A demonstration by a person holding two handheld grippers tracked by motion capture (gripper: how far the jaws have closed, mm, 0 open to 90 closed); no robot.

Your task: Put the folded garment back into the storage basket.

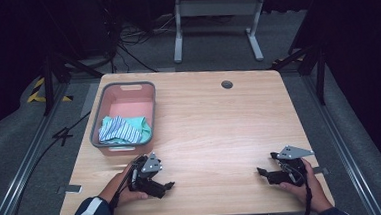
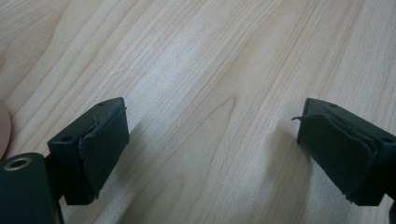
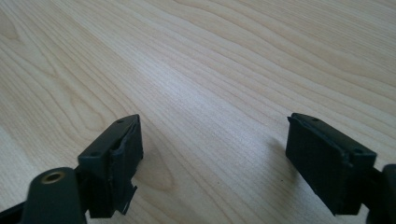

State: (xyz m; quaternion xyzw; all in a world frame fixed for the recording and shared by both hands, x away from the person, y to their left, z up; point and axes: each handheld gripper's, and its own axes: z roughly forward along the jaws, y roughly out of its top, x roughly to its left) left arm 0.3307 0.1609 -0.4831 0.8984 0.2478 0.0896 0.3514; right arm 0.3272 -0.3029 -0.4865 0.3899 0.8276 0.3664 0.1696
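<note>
Both grippers rest low on the wooden table point(image 1: 220, 130), left gripper point(image 1: 169, 185) and right gripper point(image 1: 260, 172) each with jaws apart and nothing between. The striped cloth point(image 1: 119, 130) lies in the pink basket point(image 1: 151, 110), just beyond the left gripper.

Wooden table point(image 1: 214, 121), grey carpet point(image 1: 139, 45)
</note>
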